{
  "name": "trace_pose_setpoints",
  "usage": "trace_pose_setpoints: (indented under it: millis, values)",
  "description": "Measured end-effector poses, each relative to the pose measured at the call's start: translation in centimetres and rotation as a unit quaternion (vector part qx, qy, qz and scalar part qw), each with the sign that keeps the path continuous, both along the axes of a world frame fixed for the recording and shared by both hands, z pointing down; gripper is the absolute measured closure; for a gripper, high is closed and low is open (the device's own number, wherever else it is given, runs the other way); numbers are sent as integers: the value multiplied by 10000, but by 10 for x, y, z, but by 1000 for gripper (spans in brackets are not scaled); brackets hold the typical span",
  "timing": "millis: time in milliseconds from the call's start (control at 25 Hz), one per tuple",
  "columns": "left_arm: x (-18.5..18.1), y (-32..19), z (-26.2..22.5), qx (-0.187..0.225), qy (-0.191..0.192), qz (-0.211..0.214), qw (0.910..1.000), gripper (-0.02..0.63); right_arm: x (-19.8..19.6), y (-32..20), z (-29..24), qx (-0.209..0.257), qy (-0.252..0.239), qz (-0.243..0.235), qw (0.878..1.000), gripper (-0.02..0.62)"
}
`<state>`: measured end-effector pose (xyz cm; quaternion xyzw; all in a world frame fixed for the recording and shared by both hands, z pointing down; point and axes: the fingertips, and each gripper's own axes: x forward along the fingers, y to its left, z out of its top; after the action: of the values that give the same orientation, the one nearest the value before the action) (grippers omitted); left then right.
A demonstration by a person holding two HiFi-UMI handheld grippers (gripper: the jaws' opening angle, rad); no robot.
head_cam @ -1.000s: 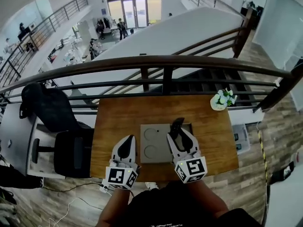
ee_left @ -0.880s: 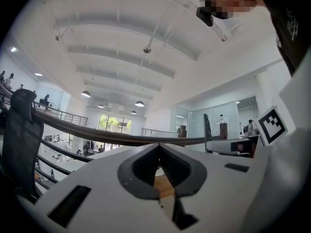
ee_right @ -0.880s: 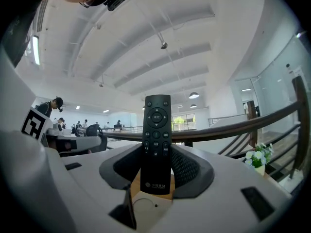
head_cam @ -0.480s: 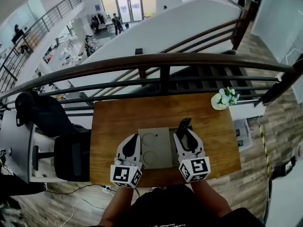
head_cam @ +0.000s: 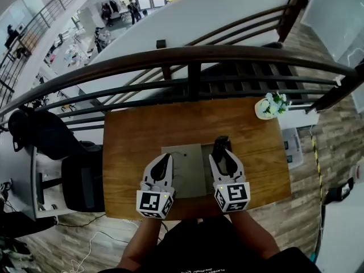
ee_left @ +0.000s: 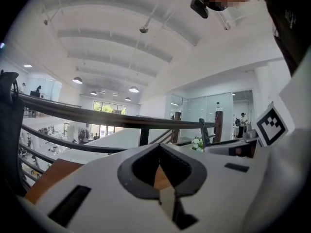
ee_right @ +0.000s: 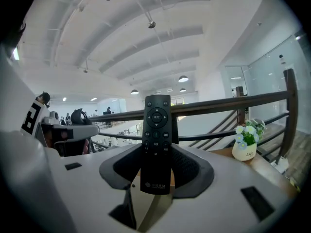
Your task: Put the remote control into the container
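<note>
A black remote control (ee_right: 156, 135) stands upright between the jaws of my right gripper (ee_right: 156, 171), which is shut on its lower half with the buttons facing the camera. In the head view the remote (head_cam: 219, 145) sticks out beyond the right gripper (head_cam: 222, 154), over the right edge of the grey container (head_cam: 190, 172) on the wooden table (head_cam: 136, 147). My left gripper (head_cam: 163, 159) hovers over the container's left side. In its own view the left gripper (ee_left: 158, 152) has its tips meeting, with nothing held.
A small white pot of flowers (head_cam: 267, 108) stands at the table's far right corner. A dark railing (head_cam: 187, 58) runs just beyond the table's far edge. A black office chair (head_cam: 79, 178) sits to the left of the table.
Both grippers have drawn back a little toward the table's front edge. The remote, still gripped, now sits at the container's right edge instead of over its right part.
</note>
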<state>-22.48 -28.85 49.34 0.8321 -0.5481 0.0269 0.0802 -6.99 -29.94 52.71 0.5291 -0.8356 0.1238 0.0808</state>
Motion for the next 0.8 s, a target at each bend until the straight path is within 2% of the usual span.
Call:
trace_pose_setpoints:
  millis: [400, 600, 800]
  values:
    - [16, -7, 42, -319, -73, -12, 9995, 598, 36, -7, 77, -1078, 661, 322, 9914, 411]
    - [7, 1, 70, -544, -116, -147, 9983, 598, 33, 2, 107, -1365, 833, 341, 9865, 411]
    - [12, 0, 98, -973, -155, 7, 9951, 598, 34, 7, 131, -1618, 946, 285, 9819, 411]
